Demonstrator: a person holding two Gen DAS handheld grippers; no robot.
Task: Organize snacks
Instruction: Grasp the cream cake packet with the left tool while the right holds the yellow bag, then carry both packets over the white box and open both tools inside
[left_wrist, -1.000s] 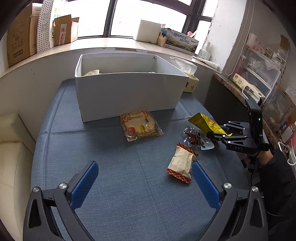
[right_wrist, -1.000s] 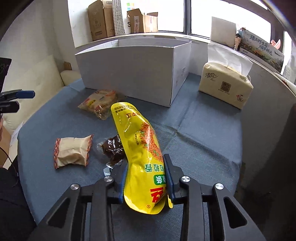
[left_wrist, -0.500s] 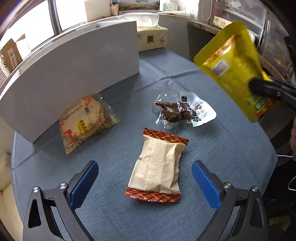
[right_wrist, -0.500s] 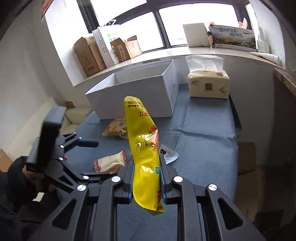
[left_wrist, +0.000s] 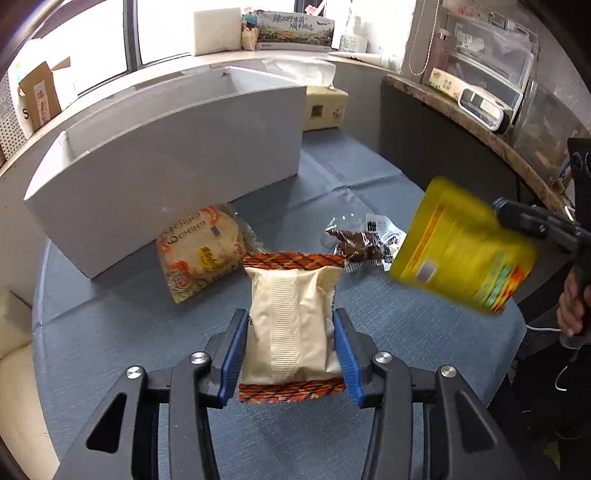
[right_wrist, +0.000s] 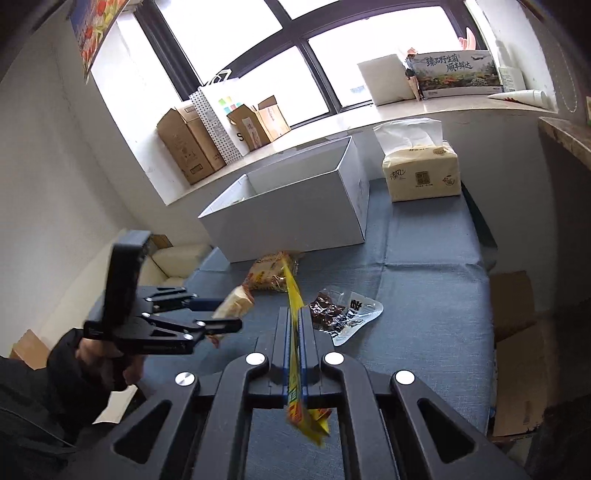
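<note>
Step in hand: pickup. Left gripper (left_wrist: 291, 354), fingers closing on the cream packet (left_wrist: 293, 321) on the surface before the white box (left_wrist: 166, 177). Right gripper (right_wrist: 294, 343), fingers clamped on the yellow bag (left_wrist: 461, 247), aloft. Next: carry both over the box rim.

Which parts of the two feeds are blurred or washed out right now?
Left wrist view: the yellow bag is motion-smeared, its print unreadable; the cream packet in the left gripper is sharp. Right wrist view: the window is blown out white; the bag's tail below the right gripper is blurred.
</note>
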